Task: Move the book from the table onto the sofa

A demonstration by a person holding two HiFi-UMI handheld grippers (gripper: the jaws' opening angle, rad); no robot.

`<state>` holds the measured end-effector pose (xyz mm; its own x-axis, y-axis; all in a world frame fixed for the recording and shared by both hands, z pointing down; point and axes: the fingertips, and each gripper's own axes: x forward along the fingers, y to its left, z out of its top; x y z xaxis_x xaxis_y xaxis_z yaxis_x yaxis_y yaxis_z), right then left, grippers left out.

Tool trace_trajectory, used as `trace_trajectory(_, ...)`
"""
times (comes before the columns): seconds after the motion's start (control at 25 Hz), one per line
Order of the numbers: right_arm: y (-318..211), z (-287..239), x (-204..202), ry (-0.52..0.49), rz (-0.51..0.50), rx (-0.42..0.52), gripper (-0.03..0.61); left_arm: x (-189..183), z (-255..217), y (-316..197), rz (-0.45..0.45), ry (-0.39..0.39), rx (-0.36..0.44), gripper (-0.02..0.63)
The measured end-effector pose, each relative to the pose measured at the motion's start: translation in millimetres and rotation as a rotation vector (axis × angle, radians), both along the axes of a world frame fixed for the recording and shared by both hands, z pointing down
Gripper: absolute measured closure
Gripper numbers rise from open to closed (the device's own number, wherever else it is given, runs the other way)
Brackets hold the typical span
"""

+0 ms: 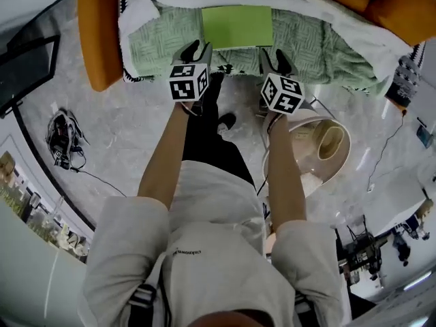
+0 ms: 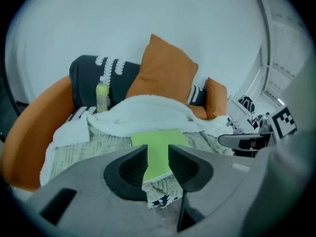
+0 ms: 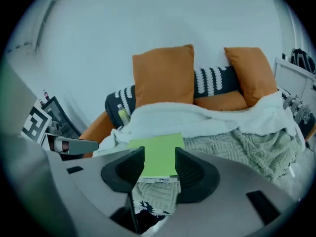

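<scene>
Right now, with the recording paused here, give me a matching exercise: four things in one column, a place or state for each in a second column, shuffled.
1 book
2 left tool
3 white blanket
4 bottle

A draped across the sofa, behind the book
B open, holding nothing
C flat on the knit blanket
D upright against the dark patterned cushion

Pairs: 1-C, 2-B, 3-A, 4-D.

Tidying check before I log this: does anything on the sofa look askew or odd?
Only a small bottle standing against the dark cushion. The green book lies flat and square on the knit blanket.
</scene>
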<state>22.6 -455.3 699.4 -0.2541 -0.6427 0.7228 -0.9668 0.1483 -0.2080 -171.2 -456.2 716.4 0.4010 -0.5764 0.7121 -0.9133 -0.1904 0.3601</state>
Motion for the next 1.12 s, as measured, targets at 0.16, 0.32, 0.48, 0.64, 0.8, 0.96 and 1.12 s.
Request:
trace_trajectory(0.16,37.3,-81.8,-10.7,-0.005,0.034,0.143,0.426,20.3,-72.7,35.0,-0.001,-0.006,0.087,0.483)
trace_trajectory(0.32,71.6,-144.9,-8.4,-0.010,0.100,0.242,0.485,55.6,-120.4,65.2,0.027,-0.015,0.136,0.528)
trace_trajectory(0.48,120.1,-187.7,-2.4,-0.061,0.144,0.297,0.561,85.5,-170.9,109.3,0.088,0.019,0.205,0.603)
trace_trajectory(0.64,147.0,-214.1,4.5,-0.145,0.196,0.357,0.571,99.1,-203.7,134.4,0.110,0.034,0.267,0.603)
trace_trajectory(0.8,183.8,-219.7,-10.9,-0.131,0.109,0.349,0.572,94.6,-222.4,166.2,0.181,-0.043,0.342,0.603)
trace_trajectory(0.96,225.0,-215.4,-10.7,-0.106,0.051,0.337,0.572,95.5,-229.7,195.9,0.159,-0.036,0.364,0.603)
trace_trajectory(1.12,258.7,-211.1,-16.5,-0.116,0.018,0.317,0.572,94.4,-232.9,230.2,0.181,-0.052,0.381,0.603)
